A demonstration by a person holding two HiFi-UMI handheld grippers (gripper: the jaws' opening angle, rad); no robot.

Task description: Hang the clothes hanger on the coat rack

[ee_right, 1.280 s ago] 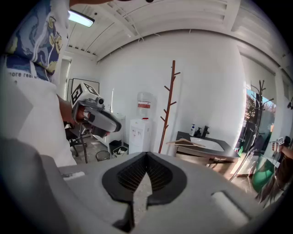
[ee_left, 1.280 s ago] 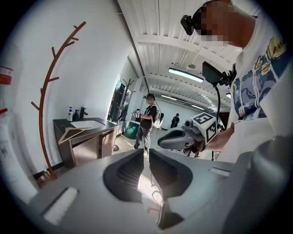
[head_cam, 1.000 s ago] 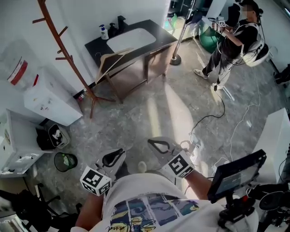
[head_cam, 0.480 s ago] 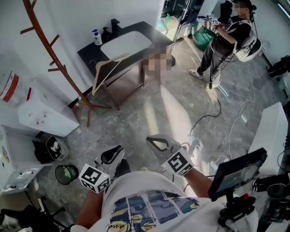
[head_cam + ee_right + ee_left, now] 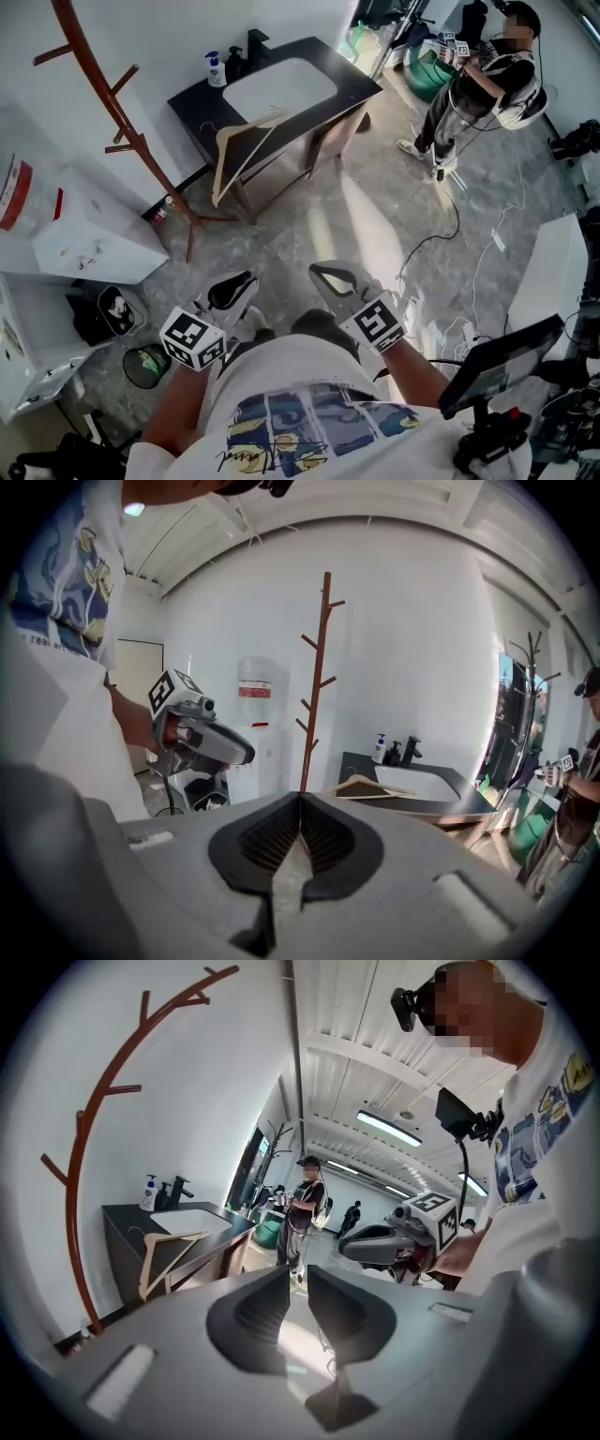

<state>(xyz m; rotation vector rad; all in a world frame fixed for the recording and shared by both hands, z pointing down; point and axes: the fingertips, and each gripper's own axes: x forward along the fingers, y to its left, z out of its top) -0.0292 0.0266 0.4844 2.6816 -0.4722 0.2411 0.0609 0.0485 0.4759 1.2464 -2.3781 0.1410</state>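
Wooden hanger point(image 5: 249, 128) at sink counter point(image 5: 189, 97)

The head view is looking steeply down; the 2 gripper views are looking along their jaws from lower, all 3 sharing the distant counter point(image 5: 202, 108) and coat rack point(image 5: 139, 141)

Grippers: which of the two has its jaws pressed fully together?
The right gripper: its jaws meet with no gap and nothing is between them. On the left gripper the jaws stand slightly apart, also empty.
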